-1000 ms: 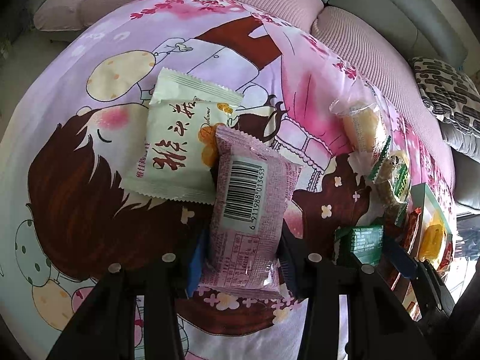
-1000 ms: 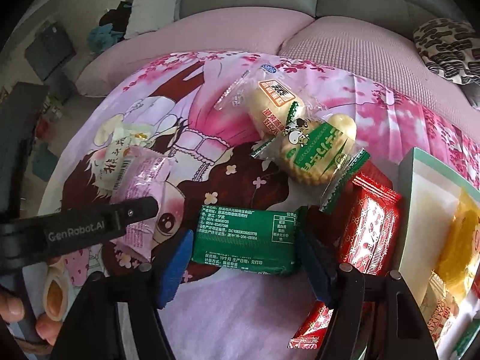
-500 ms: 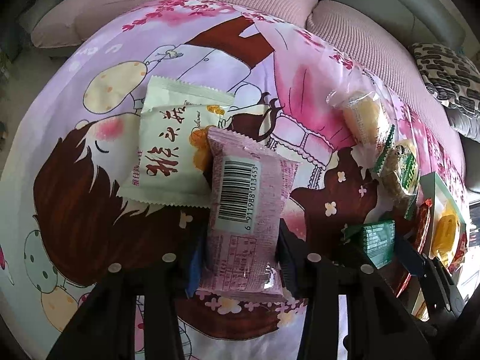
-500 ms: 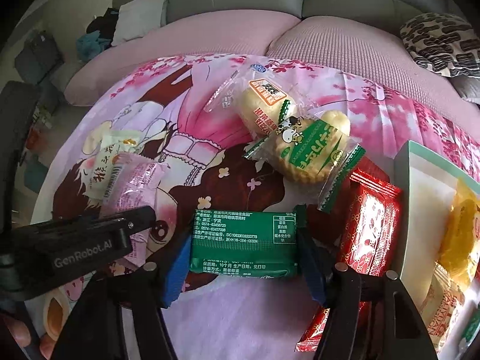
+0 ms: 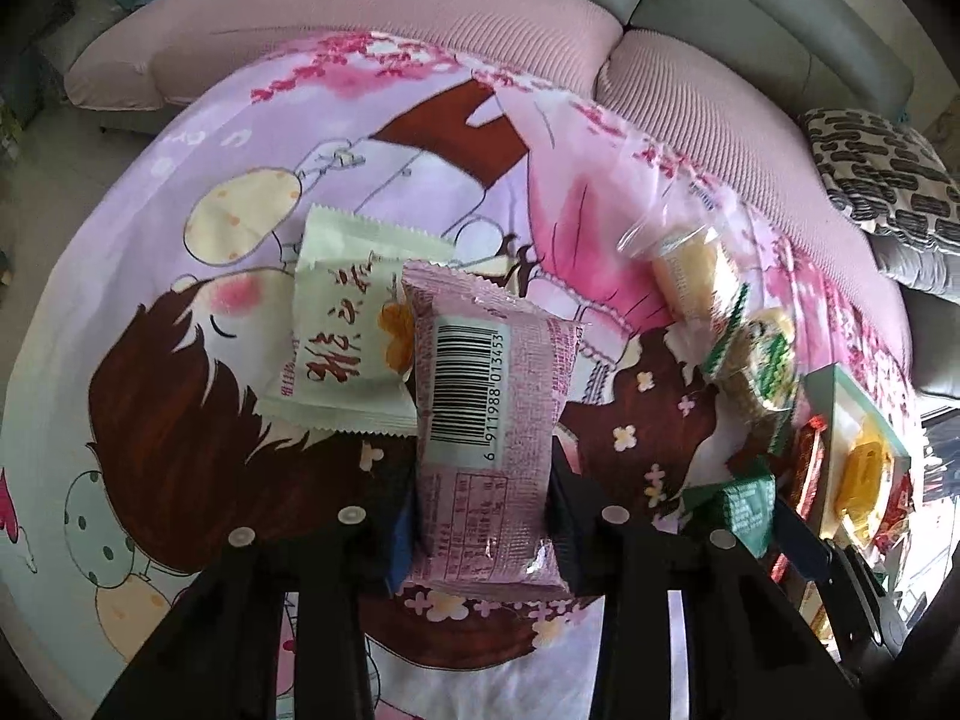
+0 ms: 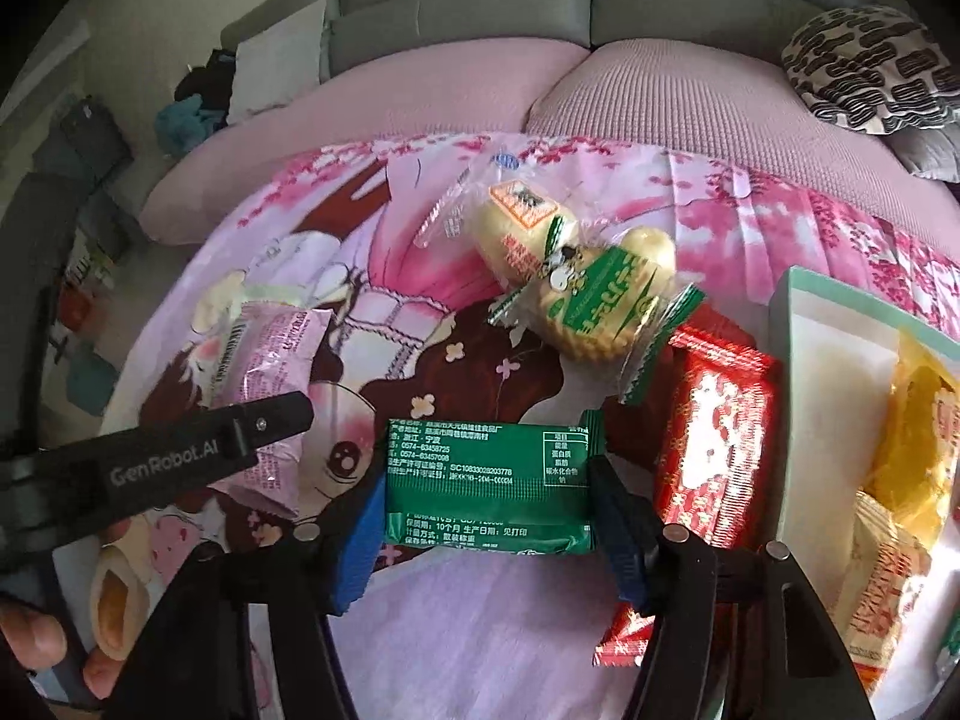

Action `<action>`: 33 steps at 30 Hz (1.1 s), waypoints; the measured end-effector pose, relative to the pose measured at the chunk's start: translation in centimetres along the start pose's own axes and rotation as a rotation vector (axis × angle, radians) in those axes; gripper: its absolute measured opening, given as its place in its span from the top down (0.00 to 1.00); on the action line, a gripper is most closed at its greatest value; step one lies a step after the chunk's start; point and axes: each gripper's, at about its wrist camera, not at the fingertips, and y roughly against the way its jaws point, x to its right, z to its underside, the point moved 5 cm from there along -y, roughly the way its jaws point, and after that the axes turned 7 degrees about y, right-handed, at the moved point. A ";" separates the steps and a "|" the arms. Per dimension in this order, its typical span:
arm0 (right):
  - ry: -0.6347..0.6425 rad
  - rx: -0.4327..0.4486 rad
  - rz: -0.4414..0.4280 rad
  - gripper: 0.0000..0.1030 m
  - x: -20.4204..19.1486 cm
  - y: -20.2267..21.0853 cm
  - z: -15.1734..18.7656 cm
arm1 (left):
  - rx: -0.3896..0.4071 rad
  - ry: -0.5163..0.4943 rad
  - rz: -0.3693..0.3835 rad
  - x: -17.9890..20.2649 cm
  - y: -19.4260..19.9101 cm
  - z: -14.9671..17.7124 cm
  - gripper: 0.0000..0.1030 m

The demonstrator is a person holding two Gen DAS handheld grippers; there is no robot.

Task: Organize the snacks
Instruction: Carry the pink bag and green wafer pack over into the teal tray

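My left gripper (image 5: 483,510) is shut on a pink snack packet (image 5: 486,420) with a barcode, its pads pressing both long sides. The packet's far end overlaps a pale green packet (image 5: 342,348) on the cartoon cloth (image 5: 180,420). My right gripper (image 6: 489,504) has a green snack packet (image 6: 486,480) lengthwise between its blue pads. Its jaws are closing and the pads touch the packet's two ends. In the right wrist view the left gripper's black finger (image 6: 180,462) and the pink packet (image 6: 270,360) appear at the left.
Beyond the green packet lie a clear-wrapped yellow cake (image 6: 516,228) and a green-labelled biscuit (image 6: 600,306). A red packet (image 6: 708,450) lies beside a teal-rimmed box (image 6: 840,372) holding yellow packets. A person's fingers (image 6: 36,642) show at lower left. Pink sofa cushions (image 6: 660,102) lie behind.
The left jaws have narrowed onto the pink packet. The right jaws have come in from both sides until the pads meet the green packet's ends. Neither hand has shifted much.
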 end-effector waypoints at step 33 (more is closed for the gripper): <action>-0.469 0.198 0.275 0.36 19.5 13.5 4.5 | 0.056 -0.345 0.130 14.3 3.4 5.0 0.62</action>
